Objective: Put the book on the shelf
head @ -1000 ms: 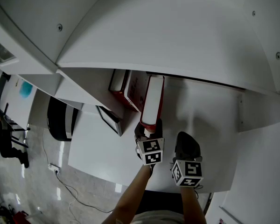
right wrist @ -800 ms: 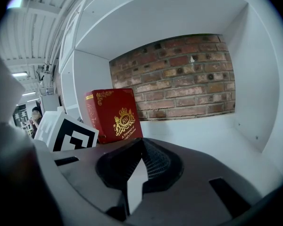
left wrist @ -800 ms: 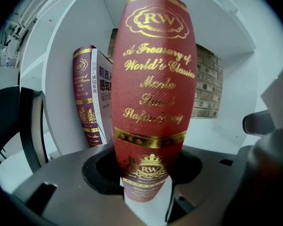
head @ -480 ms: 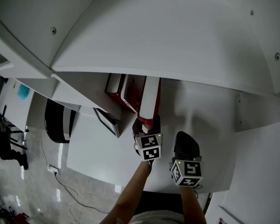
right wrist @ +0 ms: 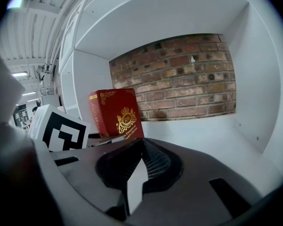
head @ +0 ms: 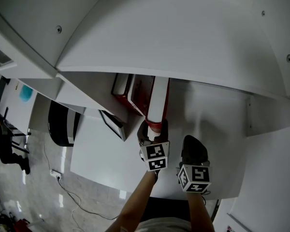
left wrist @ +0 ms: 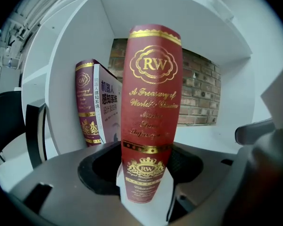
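Note:
A red book with gold print [left wrist: 151, 112] stands upright on the white shelf floor [head: 208, 110], spine toward me; from above its white page edge [head: 157, 100] shows. My left gripper [head: 153, 128] straddles the spine end. Its jaws have just been opening, and the book [right wrist: 115, 114] stands between them with shelf white showing on both sides, so the pads are off it. My left gripper [left wrist: 144, 173] is open. To the right, my right gripper [head: 193, 146] rests low on the shelf floor, apart from the book. My right gripper [right wrist: 140, 145] is shut with nothing in it.
Other books [head: 130, 93] lean against the compartment's left wall, just left of the red book; their spines [left wrist: 94, 102] show. A brick wall [right wrist: 179, 74] backs the compartment. The shelf board above [head: 183, 42] overhangs. A black chair [head: 63, 122] stands at the lower left.
The left gripper's jaws have spread wider round the book's spine end. The book stays upright in place. The right gripper has not moved.

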`<state>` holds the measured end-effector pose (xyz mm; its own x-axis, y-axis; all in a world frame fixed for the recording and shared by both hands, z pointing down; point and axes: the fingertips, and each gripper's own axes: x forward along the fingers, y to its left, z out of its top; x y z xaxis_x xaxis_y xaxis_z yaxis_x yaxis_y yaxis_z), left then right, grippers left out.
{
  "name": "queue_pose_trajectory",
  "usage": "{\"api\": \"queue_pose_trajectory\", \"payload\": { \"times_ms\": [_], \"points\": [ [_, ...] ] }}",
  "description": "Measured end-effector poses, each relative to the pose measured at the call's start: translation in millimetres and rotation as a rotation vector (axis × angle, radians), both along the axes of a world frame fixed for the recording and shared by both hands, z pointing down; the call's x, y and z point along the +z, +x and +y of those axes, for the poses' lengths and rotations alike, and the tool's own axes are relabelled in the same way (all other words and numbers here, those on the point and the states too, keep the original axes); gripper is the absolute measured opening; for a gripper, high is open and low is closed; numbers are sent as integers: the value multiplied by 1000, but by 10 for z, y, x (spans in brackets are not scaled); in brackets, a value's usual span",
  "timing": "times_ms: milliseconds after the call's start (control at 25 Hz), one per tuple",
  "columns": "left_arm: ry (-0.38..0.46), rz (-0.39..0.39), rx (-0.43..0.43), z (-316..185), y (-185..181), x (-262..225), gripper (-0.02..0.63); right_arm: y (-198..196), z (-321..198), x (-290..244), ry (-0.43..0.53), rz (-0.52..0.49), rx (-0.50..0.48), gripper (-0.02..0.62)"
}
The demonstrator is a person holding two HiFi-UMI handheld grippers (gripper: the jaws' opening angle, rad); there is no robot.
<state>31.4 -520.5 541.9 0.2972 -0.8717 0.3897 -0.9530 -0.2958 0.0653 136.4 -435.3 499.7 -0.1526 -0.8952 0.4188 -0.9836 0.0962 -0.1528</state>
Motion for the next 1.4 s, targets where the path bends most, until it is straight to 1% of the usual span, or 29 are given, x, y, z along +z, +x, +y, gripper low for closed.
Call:
{"api": "queue_pose_trajectory", "payload": {
  "times_ms": [200,360,600,640,680,760,800,840,920,1400],
  "points": [
    [17,5,-3,160,-61,-79,270,-42,23,-39,10,-1,-12,17],
    [6,38,-16,319,-119,-108,268,-81,78,-50,11,-1,-18,17],
    [-10,59,-12,537,-145,-115,267,-144,156,-68,17,-5,-27,17],
    [-13,61,-11,560,-149,-107,259,-155,162,-76,19,-6,-29,17],
    [-16,59,-12,576,-158,-96,219,-164,167,-84,20,-5,-31,17],
    [-23,47,-11,598,-174,-70,101,-176,180,-96,22,-4,-32,17],
    [-27,42,-6,603,-175,-54,55,-178,187,-99,23,-3,-31,17],
    [-33,40,-2,604,-173,-37,33,-177,194,-101,23,-3,-30,17],
    [-49,47,3,595,-171,-4,17,-169,205,-100,23,-3,-28,17],
    [-97,62,19,476,-100,126,15,-136,156,-87,19,5,-22,17]
  ]
}}
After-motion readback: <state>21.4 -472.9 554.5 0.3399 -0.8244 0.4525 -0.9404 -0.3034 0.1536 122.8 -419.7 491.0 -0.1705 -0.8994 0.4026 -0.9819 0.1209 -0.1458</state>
